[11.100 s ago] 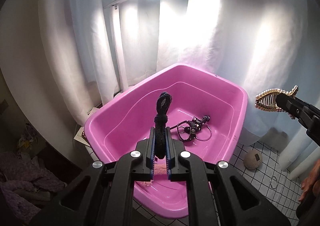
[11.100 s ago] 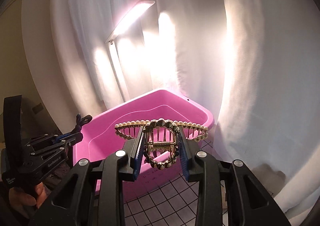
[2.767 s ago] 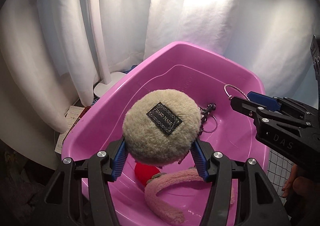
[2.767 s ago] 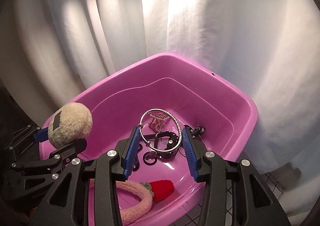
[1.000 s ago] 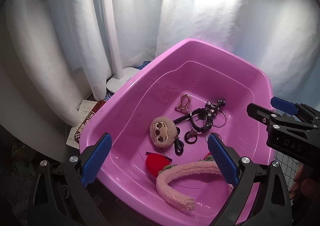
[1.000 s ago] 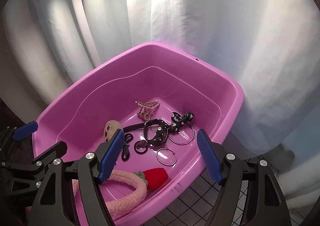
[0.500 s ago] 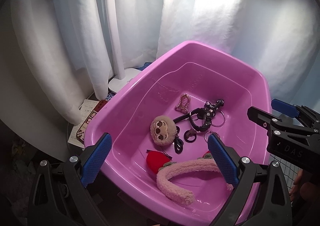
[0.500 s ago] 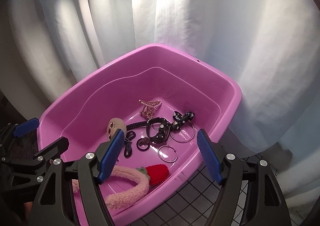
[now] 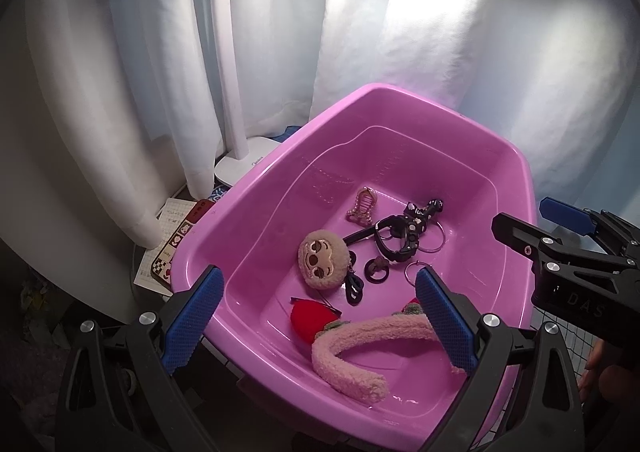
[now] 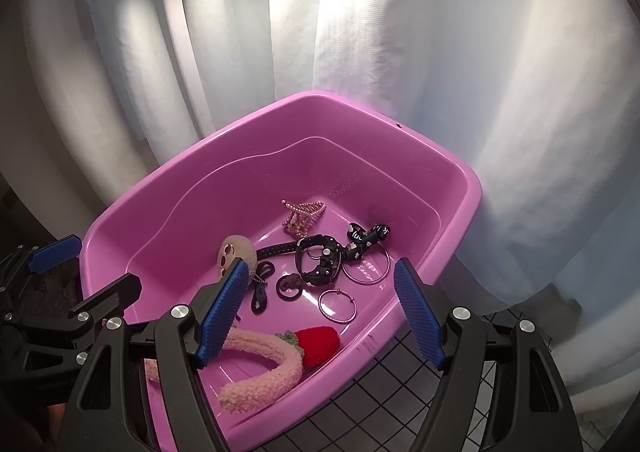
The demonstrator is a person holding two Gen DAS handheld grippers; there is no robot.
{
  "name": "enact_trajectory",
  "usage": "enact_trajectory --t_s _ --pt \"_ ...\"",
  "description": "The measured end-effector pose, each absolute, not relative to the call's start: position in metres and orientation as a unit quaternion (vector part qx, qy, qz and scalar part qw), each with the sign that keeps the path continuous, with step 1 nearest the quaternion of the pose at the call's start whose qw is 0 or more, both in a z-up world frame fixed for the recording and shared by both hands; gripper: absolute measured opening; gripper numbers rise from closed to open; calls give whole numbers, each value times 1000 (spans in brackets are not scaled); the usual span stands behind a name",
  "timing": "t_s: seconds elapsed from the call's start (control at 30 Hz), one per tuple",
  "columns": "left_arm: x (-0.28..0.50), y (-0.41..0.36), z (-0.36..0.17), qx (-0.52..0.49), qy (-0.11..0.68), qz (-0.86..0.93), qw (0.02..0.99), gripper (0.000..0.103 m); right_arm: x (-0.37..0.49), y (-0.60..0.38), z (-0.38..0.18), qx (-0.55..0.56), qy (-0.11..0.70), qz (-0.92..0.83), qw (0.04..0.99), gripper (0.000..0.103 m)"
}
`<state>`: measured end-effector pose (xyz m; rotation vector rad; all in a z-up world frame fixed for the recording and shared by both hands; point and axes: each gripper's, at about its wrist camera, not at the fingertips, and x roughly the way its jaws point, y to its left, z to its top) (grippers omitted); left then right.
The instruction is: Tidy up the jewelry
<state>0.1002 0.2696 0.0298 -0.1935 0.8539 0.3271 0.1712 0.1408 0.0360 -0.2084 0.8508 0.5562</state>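
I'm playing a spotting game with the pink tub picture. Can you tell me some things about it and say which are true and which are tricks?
1. The round fluffy beige sloth-face charm lies inside the pink plastic tub. True.
2. The left gripper is squeezing the fuzzy pink headband. False: its jaws are wide open and hold nothing; the headband lies in the tub.
3. The right gripper is open and empty. True.
4. The red plush strawberry sits on the tiled floor. False: it is in the tub, at the headband's end.
5. Two thin metal hoops lie in the tub. True.
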Motion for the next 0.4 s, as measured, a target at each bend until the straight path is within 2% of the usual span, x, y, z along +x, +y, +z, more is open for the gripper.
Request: enact_trajectory --t_s 0.4 --pt "99 276 28 -114 423 155 886 95 166 141 37 -99 406 265 869 72"
